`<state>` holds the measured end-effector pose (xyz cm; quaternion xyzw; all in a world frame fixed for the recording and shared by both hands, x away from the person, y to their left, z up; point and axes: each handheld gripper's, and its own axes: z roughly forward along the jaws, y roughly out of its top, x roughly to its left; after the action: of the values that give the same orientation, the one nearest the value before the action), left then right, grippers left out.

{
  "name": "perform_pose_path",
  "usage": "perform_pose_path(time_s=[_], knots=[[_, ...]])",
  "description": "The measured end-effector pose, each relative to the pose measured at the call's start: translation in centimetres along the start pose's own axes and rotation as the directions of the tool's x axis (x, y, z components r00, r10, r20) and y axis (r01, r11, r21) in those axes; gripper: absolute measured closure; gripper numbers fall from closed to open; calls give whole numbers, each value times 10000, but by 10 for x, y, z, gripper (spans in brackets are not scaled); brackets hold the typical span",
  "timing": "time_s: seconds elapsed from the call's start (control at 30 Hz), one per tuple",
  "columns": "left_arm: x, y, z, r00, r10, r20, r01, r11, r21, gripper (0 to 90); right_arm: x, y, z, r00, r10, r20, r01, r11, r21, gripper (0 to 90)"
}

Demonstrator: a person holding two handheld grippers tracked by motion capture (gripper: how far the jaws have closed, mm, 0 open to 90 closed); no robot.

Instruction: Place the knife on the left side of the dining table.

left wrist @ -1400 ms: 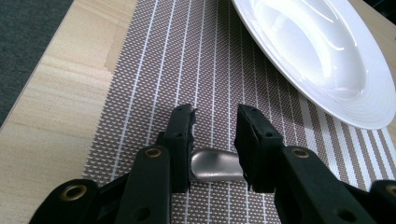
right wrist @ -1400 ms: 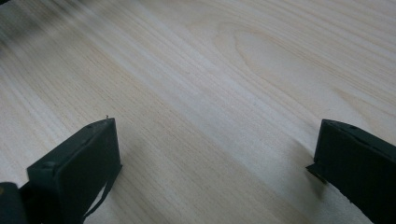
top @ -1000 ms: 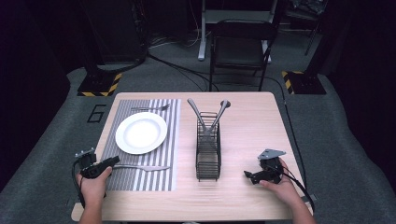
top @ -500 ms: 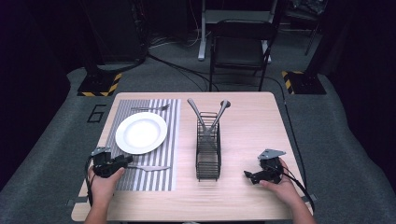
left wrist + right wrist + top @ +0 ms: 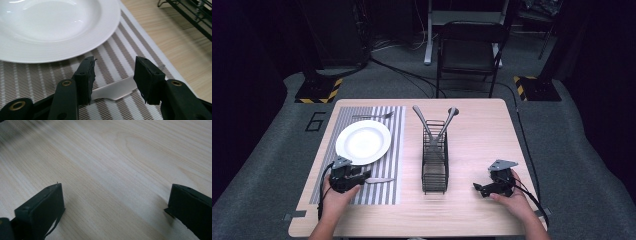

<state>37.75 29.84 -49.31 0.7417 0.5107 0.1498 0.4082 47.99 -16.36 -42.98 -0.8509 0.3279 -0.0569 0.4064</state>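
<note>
Left gripper view: your left gripper (image 5: pixel 113 75) straddles the knife (image 5: pixel 113 91), jaws just widened, not gripping; close them next.

The plate (image 5: pixel 57 27) is glossy white ceramic. Beneath it, the striped placemat (image 5: pixel 120 60) looks woven and matt. The knife (image 5: pixel 113 90) is smooth, dull metal. The bench (image 5: pixel 120 160) is pale matt wood grain, and the rack (image 5: pixel 435 160) is black wire.

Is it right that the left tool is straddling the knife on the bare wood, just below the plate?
Not quite. The left tool does straddle the knife below the plate, but the knife lies on the striped placemat, not bare wood; the left gripper view shows it.
</note>
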Motion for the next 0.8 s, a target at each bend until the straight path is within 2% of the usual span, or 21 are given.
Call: perform_pose_path(time_s=[0.07,0.17,0.23,0.37,0.57,0.63,0.7,0.8], knots=[[-6,1,3,9998,89,178,-89,10000,18,507,0,0,0,10000,-3,0,3,10000,-1,0],[-15,0,9,9983,445,372,-450,9989,127,503,0,0,0,10000,-1,0,1,10000,0,0],[-20,0,13,9959,625,652,-638,9978,181,491,0,0,0,10000,-1,-3,1,10000,0,0],[-29,-2,22,9900,1189,758,-1214,9922,298,475,0,0,0,10000,-6,-1,6,10000,-2,0],[-39,-4,32,9747,2046,898,-2089,9770,416,446,0,0,0,10000,0,6,0,10000,3,0],[-41,-5,34,9730,2103,947,-2154,9754,474,437,0,0,0,10000,0,9,0,10000,0,0],[-43,-5,35,9687,2272,1000,-2329,9712,497,430,0,0,0,10000,-3,4,3,10000,0,0],[-45,-4,36,9661,2334,1107,-2394,9699,443,425,0,0,0,10000,-4,7,4,10000,-2,0]])
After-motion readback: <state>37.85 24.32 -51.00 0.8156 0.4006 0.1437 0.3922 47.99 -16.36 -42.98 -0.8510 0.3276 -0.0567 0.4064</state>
